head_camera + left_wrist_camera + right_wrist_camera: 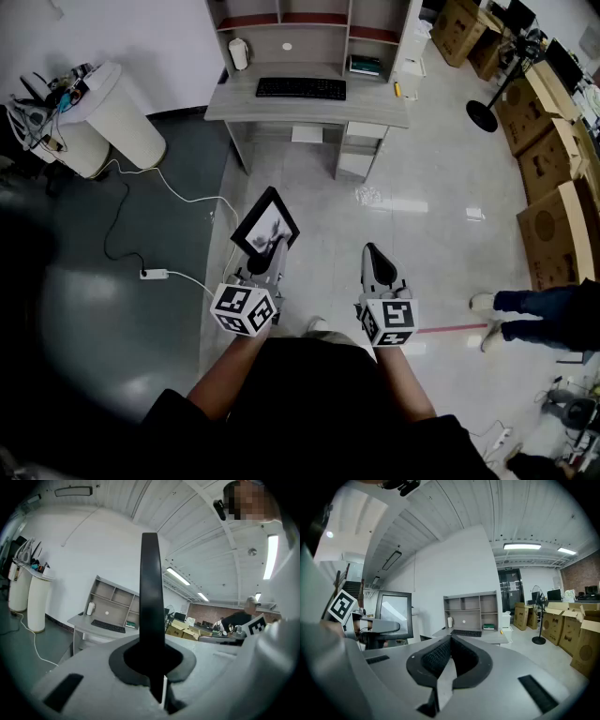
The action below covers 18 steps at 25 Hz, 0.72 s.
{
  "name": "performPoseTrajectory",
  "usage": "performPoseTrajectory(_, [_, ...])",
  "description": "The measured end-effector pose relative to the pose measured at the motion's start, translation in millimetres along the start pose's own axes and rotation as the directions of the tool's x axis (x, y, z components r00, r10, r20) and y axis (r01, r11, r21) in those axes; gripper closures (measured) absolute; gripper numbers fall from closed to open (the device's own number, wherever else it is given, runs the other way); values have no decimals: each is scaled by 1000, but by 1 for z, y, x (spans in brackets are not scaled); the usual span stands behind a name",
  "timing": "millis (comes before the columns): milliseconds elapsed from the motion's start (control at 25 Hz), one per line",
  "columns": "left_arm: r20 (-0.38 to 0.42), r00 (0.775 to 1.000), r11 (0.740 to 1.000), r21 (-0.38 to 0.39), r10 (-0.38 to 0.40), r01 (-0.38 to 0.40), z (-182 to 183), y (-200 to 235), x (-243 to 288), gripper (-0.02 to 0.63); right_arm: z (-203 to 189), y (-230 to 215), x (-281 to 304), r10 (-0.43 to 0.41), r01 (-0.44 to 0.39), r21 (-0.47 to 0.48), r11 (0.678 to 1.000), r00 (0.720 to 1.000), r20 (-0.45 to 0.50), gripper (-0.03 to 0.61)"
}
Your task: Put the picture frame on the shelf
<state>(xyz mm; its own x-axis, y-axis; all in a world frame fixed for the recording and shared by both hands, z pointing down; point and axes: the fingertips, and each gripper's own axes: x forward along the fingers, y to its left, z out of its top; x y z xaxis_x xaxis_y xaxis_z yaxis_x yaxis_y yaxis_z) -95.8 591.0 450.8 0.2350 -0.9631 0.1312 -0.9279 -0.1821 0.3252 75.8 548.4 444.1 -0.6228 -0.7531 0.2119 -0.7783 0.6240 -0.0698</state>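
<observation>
My left gripper (270, 251) has its jaws clamped on the picture frame (265, 222), which stands up edge-on between them. The right gripper (376, 255) has its jaws together and empty. The shelf (314, 21) above the worktop (375, 101) lies far ahead, so the left does the placing.

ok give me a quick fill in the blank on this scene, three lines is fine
1. The left hand-held gripper is shut on the ___.
2. The right hand-held gripper is shut and holds ___.
3. On the desk below the shelf lies a black ___.
Missing words: picture frame; nothing; keyboard.
</observation>
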Motion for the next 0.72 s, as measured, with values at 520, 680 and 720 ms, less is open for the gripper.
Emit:
performPoseTrajectory(520, [-65,998,1000,28,5,-4,-14,16,37,589,-25,-42,4,-7,6,130,991,1000,5,566])
performPoseTrajectory(680, [-90,996,1000,9,-26,27,-21,27,82,589,-30,-69,31,-41,43,122,992,999,-22,566])
performPoseTrajectory(720, [-95,995,999,7,-35,36,-22,30,95,589,-30,-77,40,-51,55,119,991,998,-31,566])
